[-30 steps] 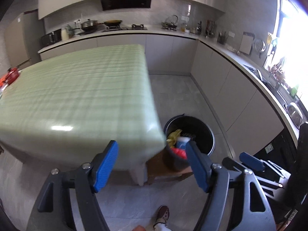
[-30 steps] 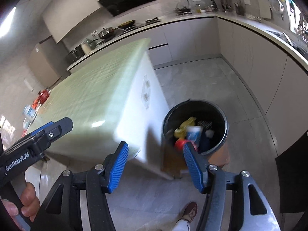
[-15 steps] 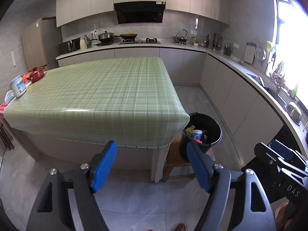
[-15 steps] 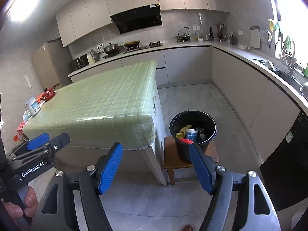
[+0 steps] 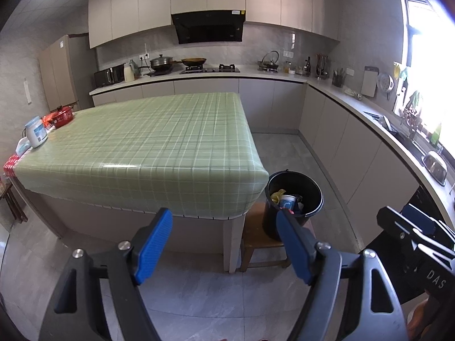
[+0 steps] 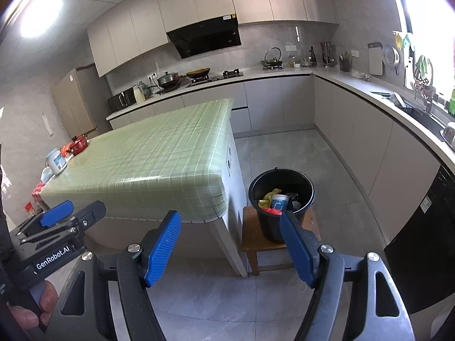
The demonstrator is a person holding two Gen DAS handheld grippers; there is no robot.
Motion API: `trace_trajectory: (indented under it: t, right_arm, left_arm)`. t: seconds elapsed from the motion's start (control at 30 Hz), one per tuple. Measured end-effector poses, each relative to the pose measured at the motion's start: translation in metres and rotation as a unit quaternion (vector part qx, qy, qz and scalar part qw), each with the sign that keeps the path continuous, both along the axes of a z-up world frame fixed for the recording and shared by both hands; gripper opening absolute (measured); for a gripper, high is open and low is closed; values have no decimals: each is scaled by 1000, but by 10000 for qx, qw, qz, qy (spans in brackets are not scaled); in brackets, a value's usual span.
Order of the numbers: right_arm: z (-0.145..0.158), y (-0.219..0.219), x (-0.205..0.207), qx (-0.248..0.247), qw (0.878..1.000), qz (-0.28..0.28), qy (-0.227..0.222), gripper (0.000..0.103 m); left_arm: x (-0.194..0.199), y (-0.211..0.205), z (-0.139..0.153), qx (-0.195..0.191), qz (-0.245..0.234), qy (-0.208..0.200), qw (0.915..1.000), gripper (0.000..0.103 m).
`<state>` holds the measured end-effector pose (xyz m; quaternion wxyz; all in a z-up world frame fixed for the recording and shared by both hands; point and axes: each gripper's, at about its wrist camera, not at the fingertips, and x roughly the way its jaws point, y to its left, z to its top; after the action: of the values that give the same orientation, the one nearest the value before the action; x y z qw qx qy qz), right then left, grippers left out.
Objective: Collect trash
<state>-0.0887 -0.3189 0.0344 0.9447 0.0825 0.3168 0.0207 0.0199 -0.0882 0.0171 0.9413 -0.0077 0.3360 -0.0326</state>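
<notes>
Kitchen seen from both wrist cameras. A bench point(image 5: 148, 142) draped in green checked oilcloth fills the centre of a grey-tiled floor point(image 5: 284, 147); its top is bare save for a cluster at the far left edge: a red pot point(image 5: 63, 112), a white lidded jar point(image 5: 36, 132) and some smaller packets too distorted to identify. An L-shaped counter point(image 5: 284, 75) with pale cupboard fronts runs along the back wall and down the right side, carrying a hob with a lidded pan point(image 5: 161, 63) and a wok point(image 5: 194, 61), a kettle point(image 5: 268, 59) and a microwave point(image 5: 109, 76). A black extractor hood point(image 5: 209, 29) hangs beneath the wall cabinets; a tall fridge point(image 5: 61, 71) stands at the left.

Just beside the bench's near right corner a black bucket point(image 6: 281, 199) sits on a low wooden stool point(image 6: 256, 244). It holds the collected trash point(image 6: 274, 200): something yellow, a paper cup and a red piece at the near rim; darker items behind are probably wrappers, though shadow obscures them.

The left gripper point(image 5: 224, 251) and right gripper point(image 6: 231, 253) both hover above the floor, short of the bench, jaws spread wide with nothing between the blue pads; the right jaws have just been opening. Each gripper's body also intrudes at the edge of the other's view, partly cut off, with a hand point(image 6: 34, 307) visible only as fingers. The window on the right is overexposed, and the items along the sill and sink are hard to make out
</notes>
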Motion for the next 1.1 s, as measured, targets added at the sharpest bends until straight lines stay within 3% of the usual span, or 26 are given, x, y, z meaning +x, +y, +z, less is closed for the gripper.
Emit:
trace_trajectory:
  t: [0.33,1.1]
  right_arm:
    - [6,-19,-1,58,9999,127,-92,74]
    - [0,-17,6,89,9994,328,-47,75]
  left_arm:
    - [-7,-14,3,75,140,-61,9999,77]
    - [-9,-17,7,143,251,-32,9996,79]
